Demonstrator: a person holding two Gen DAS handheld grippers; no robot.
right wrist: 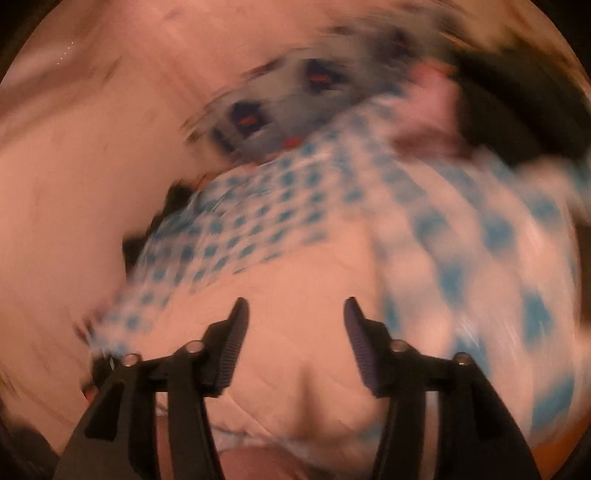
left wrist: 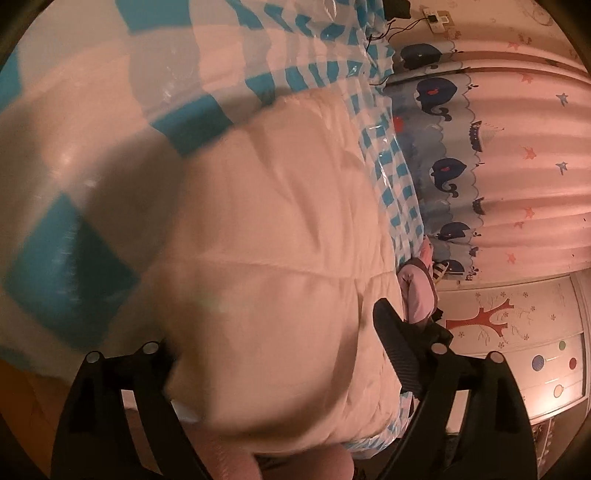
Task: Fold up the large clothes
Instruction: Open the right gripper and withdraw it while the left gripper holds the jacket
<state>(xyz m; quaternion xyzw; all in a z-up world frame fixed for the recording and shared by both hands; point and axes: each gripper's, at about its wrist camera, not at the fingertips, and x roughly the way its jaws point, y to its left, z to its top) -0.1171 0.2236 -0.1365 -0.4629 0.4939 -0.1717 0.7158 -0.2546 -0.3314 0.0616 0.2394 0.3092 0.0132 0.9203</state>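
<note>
Warm dim light. Pink curtain (left wrist: pixel 524 122) with whale-and-boat border hung at right, a white cabinet (left wrist: pixel 517 339) with red tree decal below it. Blue-white checked plastic cover (left wrist: pixel 66 258) over the surface. Power strip (left wrist: pixel 437 16) on top.

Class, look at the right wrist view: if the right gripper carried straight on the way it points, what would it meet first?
Most likely the pale padded garment lying just ahead of the right gripper, whose jaws stand apart with nothing between them. The picture is blurred, so depth is uncertain.
</note>
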